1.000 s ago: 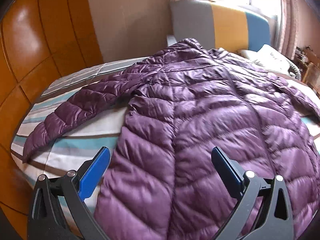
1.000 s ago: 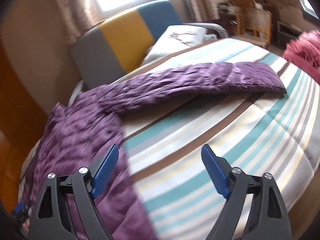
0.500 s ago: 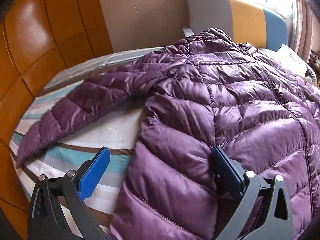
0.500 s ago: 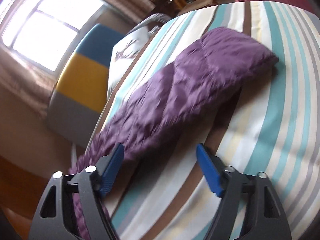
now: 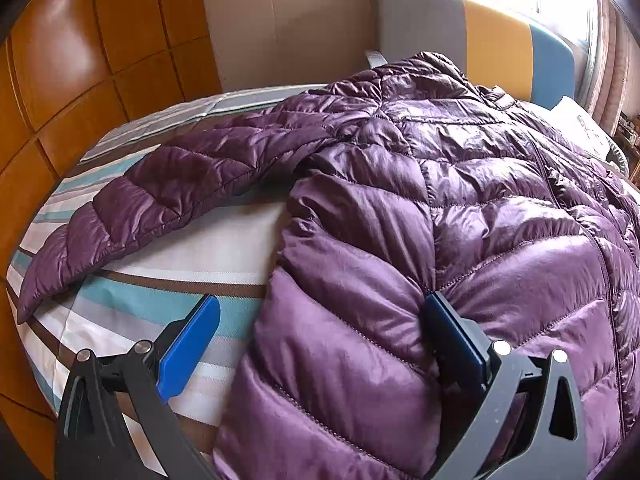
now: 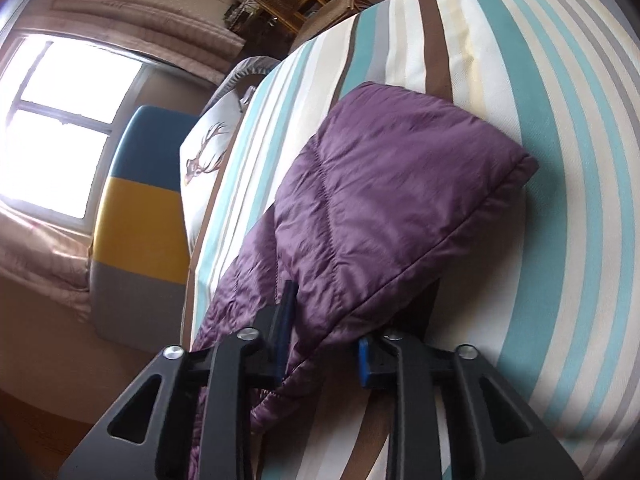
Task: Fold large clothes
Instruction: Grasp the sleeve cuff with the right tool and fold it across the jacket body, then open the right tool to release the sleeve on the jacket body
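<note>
Jacket (image 5: 460,208) spread on the bed (image 5: 208,248) — headboard (image 5: 472,36) behind

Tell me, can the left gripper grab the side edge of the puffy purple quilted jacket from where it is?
Probably yes. The left gripper is open with the puffy purple quilted jacket's side edge already between its fingers, one pad against the fabric, nothing blocking it on the striped bedspread.
</note>
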{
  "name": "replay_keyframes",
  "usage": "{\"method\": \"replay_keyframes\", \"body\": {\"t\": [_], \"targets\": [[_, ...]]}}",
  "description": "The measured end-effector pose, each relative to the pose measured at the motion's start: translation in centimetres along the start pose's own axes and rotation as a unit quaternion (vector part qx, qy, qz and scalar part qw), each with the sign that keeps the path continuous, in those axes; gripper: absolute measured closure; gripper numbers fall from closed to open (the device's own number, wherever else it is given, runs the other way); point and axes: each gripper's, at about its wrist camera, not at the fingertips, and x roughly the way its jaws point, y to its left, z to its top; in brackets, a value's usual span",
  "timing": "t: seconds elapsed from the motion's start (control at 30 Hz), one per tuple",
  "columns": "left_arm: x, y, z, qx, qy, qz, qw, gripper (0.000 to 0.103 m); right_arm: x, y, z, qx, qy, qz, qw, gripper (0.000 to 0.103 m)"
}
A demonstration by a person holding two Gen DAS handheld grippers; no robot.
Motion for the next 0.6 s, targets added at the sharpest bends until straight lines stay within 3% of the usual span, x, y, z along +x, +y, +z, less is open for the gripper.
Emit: {"method": "replay_keyframes", "body": {"t": [0.17,0.27,0.5,0.6], "targets": [[0.6,0.6,0.1,-0.017,0.014,-0.023,0.9995,0.002,0.2,3.6,0.1,-0.11,-0.017,-0.062,0.992,0.089],[0.7,0.8,0.0,-0.024,0.014,-0.03,0.9992,0.002,-0.4,6.6,-1.1,-0.198,-0.044,-0.079,0.976,0.089],[0.4,0.3,-0.1,-0.013,0.004,-0.013,0.9998,0.002,-0.5,14.1,-8.6,-0.402,-0.081,-0.082,0.909,0.089],[0.4,0.3,-0.1,-0.014,0.003,-0.013,0.9998,0.002,0.1,16.6,-13.3,-0.482,-0.08,-0.065,0.87,0.089]]}}
